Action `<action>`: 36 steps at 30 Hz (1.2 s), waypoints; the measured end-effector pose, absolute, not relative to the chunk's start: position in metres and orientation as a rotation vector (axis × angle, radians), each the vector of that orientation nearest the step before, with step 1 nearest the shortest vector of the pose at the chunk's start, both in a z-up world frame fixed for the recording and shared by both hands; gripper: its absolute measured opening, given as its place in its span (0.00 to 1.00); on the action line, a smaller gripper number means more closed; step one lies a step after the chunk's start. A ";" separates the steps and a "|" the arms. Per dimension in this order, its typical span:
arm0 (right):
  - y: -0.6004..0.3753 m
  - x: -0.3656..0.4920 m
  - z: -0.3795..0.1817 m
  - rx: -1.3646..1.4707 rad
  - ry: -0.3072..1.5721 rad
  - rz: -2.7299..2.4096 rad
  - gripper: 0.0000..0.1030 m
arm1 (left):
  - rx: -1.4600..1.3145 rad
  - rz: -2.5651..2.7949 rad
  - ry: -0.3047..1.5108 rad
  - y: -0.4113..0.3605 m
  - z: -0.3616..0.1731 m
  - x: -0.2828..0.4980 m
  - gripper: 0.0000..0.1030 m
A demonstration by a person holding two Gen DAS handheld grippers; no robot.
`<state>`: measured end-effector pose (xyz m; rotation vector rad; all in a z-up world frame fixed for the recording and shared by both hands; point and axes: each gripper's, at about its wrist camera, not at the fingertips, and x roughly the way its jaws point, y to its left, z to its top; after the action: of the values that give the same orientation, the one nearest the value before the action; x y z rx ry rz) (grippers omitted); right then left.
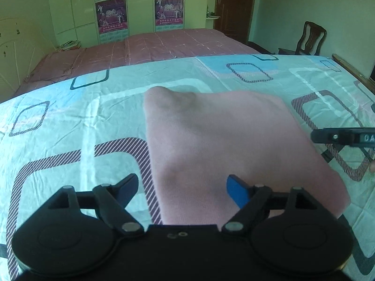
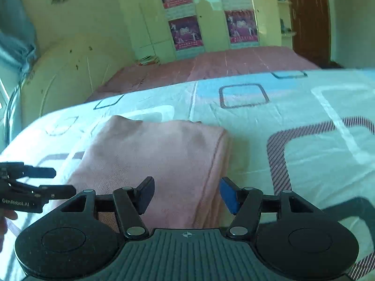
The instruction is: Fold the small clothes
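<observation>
A folded pink garment [image 1: 211, 140] lies flat on the patterned bedsheet [image 1: 58, 128], with a small raised bump at its far left corner. My left gripper [image 1: 181, 190] hovers over its near left edge, jaws wide apart and nothing between the pads. In the right wrist view the same pink garment [image 2: 159, 159] shows its folded edge on the right side. My right gripper [image 2: 186, 195] stands open above its near right part, pads clear of the cloth. The left gripper [image 2: 54, 182] shows at the left edge there, and one finger of the right gripper [image 1: 339, 137] at the right edge of the left wrist view.
Beyond the sheet lies a second bed with a pink checked cover [image 1: 164, 44]. A green wardrobe with posters [image 1: 112, 16] stands at the back, a brown door [image 1: 234, 4] beside it, a wooden chair [image 1: 309, 38] at the right. A pale headboard [image 2: 70, 77] stands at the left.
</observation>
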<state>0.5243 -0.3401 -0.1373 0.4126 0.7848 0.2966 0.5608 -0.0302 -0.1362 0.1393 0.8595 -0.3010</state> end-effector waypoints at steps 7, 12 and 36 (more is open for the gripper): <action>-0.392 0.542 -0.183 0.748 0.956 0.444 0.60 | -0.170 -0.390 0.995 0.004 -0.159 0.585 0.83; -0.403 0.547 -0.188 0.791 0.954 0.500 0.60 | -0.350 -0.416 1.038 0.020 -0.178 0.599 0.77; -0.325 0.566 -0.168 0.410 0.947 0.487 0.21 | -0.097 -0.351 0.959 -0.035 -0.164 0.608 0.38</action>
<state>0.5663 -0.3255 -0.1678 0.4095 0.9467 0.4869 0.6080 -0.0346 -0.1636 -0.0972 0.9592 -0.3506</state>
